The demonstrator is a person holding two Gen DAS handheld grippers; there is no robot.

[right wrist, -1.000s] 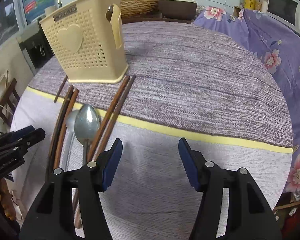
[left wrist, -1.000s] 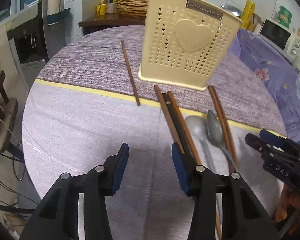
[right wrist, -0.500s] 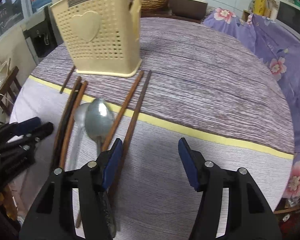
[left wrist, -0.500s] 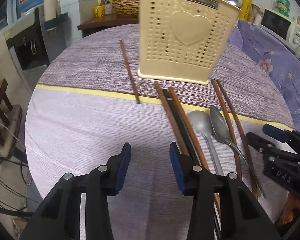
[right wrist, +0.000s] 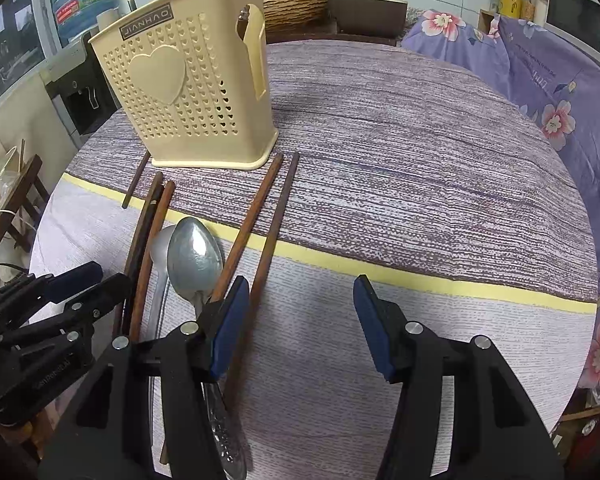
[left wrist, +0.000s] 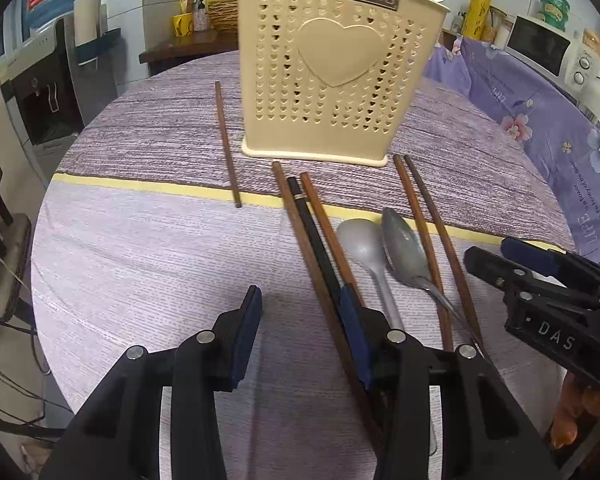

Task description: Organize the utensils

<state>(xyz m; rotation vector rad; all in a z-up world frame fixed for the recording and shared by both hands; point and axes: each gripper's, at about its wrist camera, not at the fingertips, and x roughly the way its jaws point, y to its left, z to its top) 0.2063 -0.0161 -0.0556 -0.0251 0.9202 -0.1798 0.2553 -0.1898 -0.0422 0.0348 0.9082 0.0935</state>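
A cream perforated utensil holder (left wrist: pixel 332 76) with a heart stands upright on the round table; it also shows in the right wrist view (right wrist: pixel 188 92). In front of it lie several brown chopsticks (left wrist: pixel 312 232), one black chopstick (left wrist: pixel 314 236), a lone chopstick (left wrist: pixel 227 144) to the left, and two metal spoons (left wrist: pixel 404 248), also seen in the right wrist view (right wrist: pixel 194 260). My left gripper (left wrist: pixel 300 320) is open and empty above the table, its right finger over the chopstick bundle. My right gripper (right wrist: pixel 298 312) is open and empty, its left finger over the right chopstick pair (right wrist: pixel 260 224).
The table wears a purple striped cloth with a yellow band (right wrist: pixel 420 280). A purple floral cover (right wrist: pixel 560 92) lies at the right. A wooden sideboard with a wicker basket (left wrist: pixel 220 16) stands behind. A water dispenser (left wrist: pixel 48 92) is at the left, a microwave (left wrist: pixel 540 44) at the right.
Both grippers have moved a little closer to the holder and the utensils. The holder now looks upright in the left wrist view. Both stay open and empty.
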